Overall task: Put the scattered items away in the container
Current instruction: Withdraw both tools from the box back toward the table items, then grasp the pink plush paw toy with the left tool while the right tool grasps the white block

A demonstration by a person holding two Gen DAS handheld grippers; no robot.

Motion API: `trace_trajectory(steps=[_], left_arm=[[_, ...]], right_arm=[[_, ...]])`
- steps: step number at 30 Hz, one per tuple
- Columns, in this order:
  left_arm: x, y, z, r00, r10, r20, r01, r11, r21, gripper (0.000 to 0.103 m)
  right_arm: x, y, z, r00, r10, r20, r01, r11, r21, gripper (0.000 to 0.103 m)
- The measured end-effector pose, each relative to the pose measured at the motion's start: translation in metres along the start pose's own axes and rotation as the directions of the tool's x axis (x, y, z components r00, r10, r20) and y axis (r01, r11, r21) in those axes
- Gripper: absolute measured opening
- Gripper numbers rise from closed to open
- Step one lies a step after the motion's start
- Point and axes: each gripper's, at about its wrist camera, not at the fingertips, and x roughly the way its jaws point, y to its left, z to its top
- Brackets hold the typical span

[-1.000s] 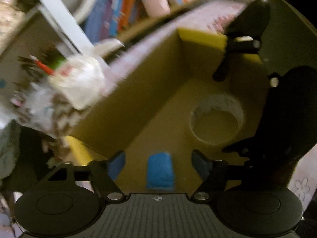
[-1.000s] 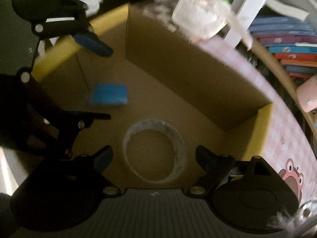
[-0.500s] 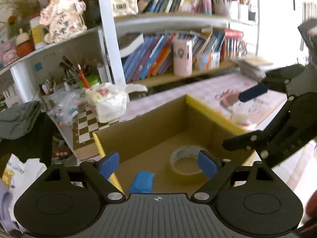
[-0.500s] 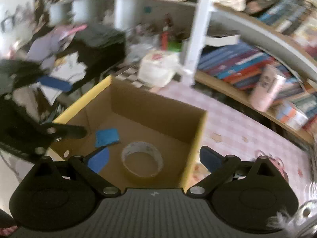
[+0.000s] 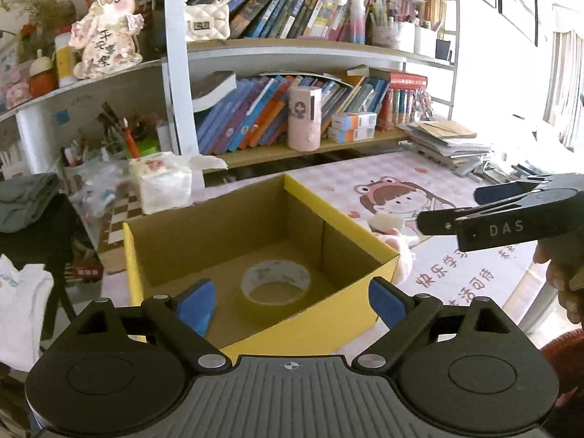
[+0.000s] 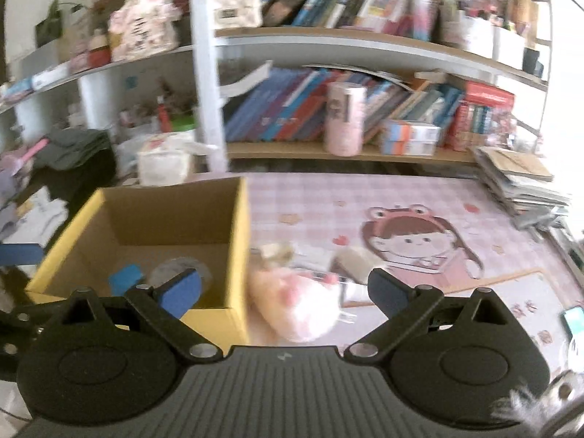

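Container: a yellow cardboard box (image 5: 314, 323) with plain brown inner walls stood open-topped on the desk (image 6: 419, 197), toward its left end.
Box contents: a roll of tape (image 5: 275, 280) lay flat on the box floor; in the right wrist view a blue block (image 6: 126, 277) lay just beside the roll, to its left.
Scattered items: a pink plush toy (image 6: 299, 306) lay on the desk just beside the box's right wall; whether it touched the wall could not be told through the blur. A small pale packet (image 6: 356, 257) lay near the plush, a little farther right.
Left hand-held gripper (image 5: 292, 301): its blue-padded jaws stood wide apart with nothing gripped; it hung above the box's near edge, with the tape roll showing between the fingers, lower down inside the box.
Right hand-held gripper (image 6: 283, 288): also spread wide and empty, above the plush toy and the box's right wall. In the left wrist view it reached in from the right edge over the desk, with a hand (image 5: 564, 284) below it.
Desk surface: a pink checked mat printed with a cartoon girl (image 6: 412, 241) in a frog hat.
Surroundings: a tissue pack (image 5: 160, 180) sat behind the box; a stack of papers (image 5: 449, 144) lay at the desk's far right; a bookshelf (image 5: 292, 45) stood behind with books and a pink cup (image 5: 304, 118).
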Motion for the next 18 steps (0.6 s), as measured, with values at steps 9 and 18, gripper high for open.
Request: trace_trajectory(steps=[9, 18], left_arm=[[0.01, -0.035, 0.006, 1.0, 0.014, -0.008, -0.014, 1.0, 0.0, 0.093], [0.036, -0.112, 0.03, 0.993, 0.114, -0.014, -0.114, 0.992, -0.059, 0.093]], right_arm=[[-0.001, -0.041, -0.008, 0.994, 0.104, 0.045, -0.105, 0.994, 0.032, 0.103], [0.016, -0.121, 0.007, 0.99, 0.138, 0.003, -0.138, 0.99, -0.017, 0.102]])
